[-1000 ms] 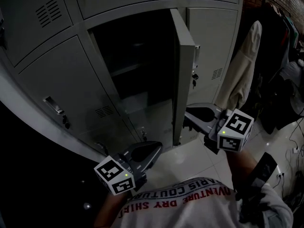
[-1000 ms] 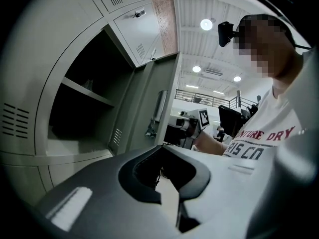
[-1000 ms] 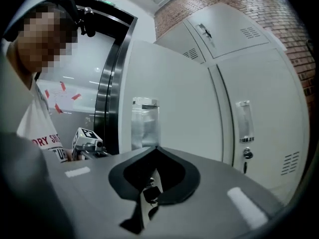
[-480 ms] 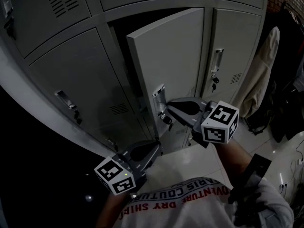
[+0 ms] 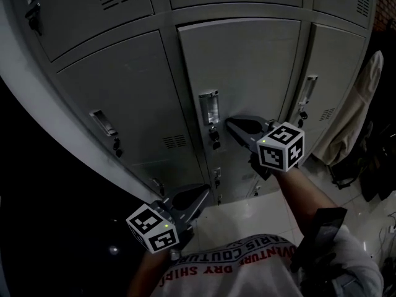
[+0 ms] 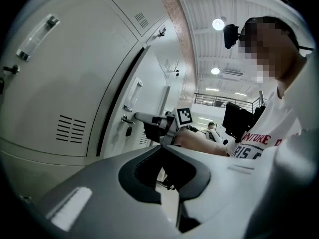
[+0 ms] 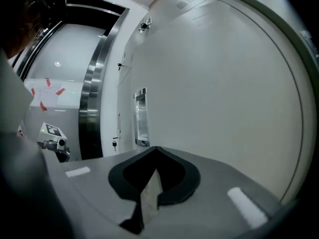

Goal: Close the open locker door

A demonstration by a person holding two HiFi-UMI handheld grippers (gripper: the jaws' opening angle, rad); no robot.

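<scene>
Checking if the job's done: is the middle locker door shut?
Shut, as far as shows: the locker door sits flush with the neighbouring doors, no dark gap around it.

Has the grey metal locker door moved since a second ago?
Yes. The grey metal locker door has swung shut, now flush with the closed door left of it. The right gripper sits near its handle.

The white shirt [image 5: 242, 276] is showing red print, upside down and partly cut off: "VENTURE DRY SHIR" and "ARIS COUTUR".

Pale hanging coat [image 5: 362, 110], dark clothes [image 5: 378, 166], glossy tiled floor [image 5: 247, 214].
</scene>
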